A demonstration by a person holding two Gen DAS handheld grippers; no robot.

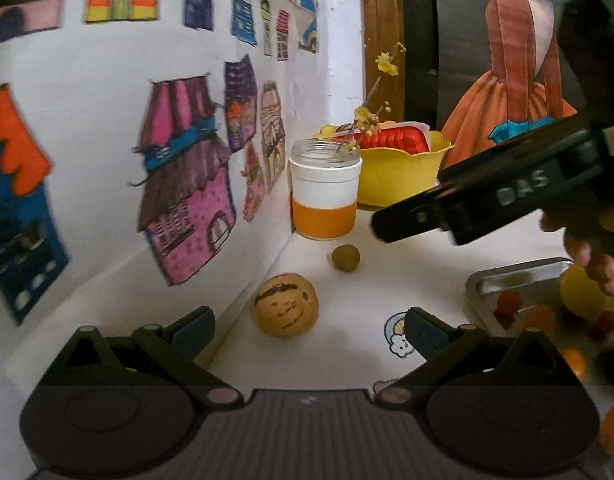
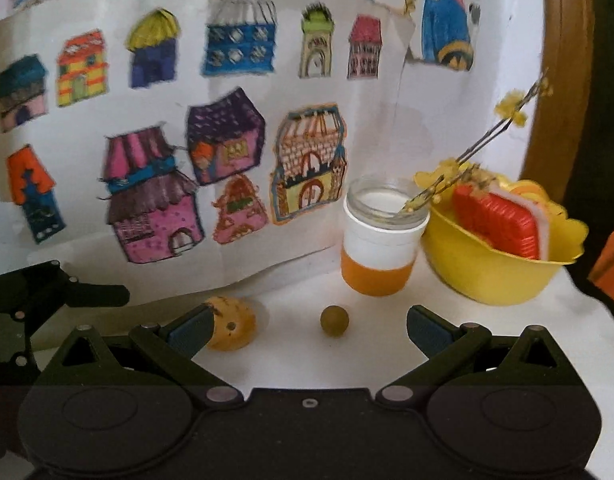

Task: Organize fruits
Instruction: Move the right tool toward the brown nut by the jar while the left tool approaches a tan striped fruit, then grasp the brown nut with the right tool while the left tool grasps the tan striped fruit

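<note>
**A:** Where are your claws right now?

**B:** Your left claw (image 1: 309, 330) is spread wide with nothing between its blue pads. It hangs low over the white surface (image 1: 347, 360), aimed into the corner where the surface meets the wall of coloured house drawings (image 1: 187, 184). The tan striped fruit (image 1: 285, 305) lies on the surface just ahead of it, between the two fingers' lines and close to the wall.

**A:** And your right one?

**B:** Your right claw (image 2: 309, 330) is also wide and empty. The small olive-green round fruit (image 2: 335, 321) sits on the surface ahead of it, in the gap between the fingers but not touched by either. In that view the tan striped fruit is partly hidden behind the left-hand finger (image 2: 191, 330). From the left camera you see the right tool's black body reaching in from the right, above the surface, with a hand (image 1: 591, 256) gripping it.

**A:** What else is around your fruits?

**B:** Behind the small green fruit stands a glass jar (image 1: 325, 190) with a white and orange sleeve and a yellow-flowered twig in it. Just beside the jar is a yellow bowl (image 1: 399, 172) holding a red ridged thing. At the right edge of the left camera's view lies a metal tray (image 1: 507, 276) with small red, orange and yellow fruits on it, too blurred to name.
</note>
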